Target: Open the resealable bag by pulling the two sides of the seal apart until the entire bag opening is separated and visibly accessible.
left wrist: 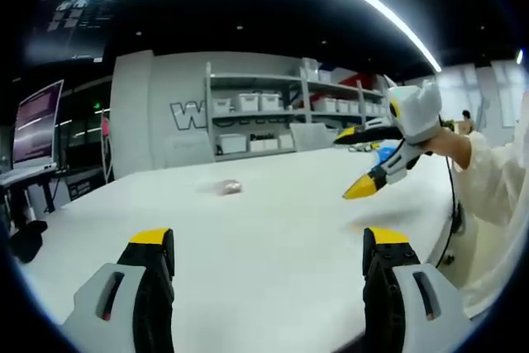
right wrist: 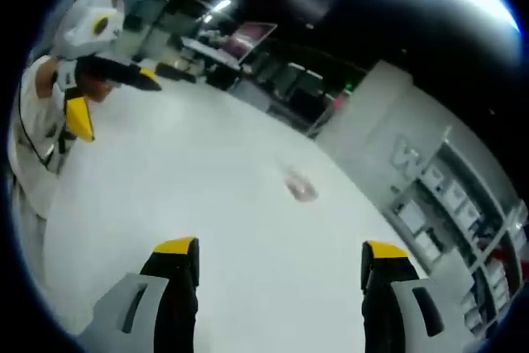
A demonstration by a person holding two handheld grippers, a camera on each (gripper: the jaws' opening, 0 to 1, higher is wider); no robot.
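Observation:
A small clear resealable bag (left wrist: pixel 227 188) with something pinkish in it lies flat on the white table (left wrist: pixel 273 287), far ahead of my left gripper (left wrist: pixel 269 241). That gripper is open, its yellow-tipped jaws wide apart with nothing between them. My right gripper (left wrist: pixel 354 163) comes in from the right, held above the table by a hand, its jaws spread. In the right gripper view the bag (right wrist: pixel 299 186) lies well beyond my open right gripper (right wrist: pixel 281 247). My left gripper (right wrist: pixel 116 103) hangs at the upper left there. Neither gripper touches the bag.
Metal shelves (left wrist: pixel 264 113) with white bins stand behind the table against a grey wall. A lit monitor (left wrist: pixel 37 126) stands on a side desk at the left. A person in white clothes (left wrist: pixel 496 188) stands at the table's right edge.

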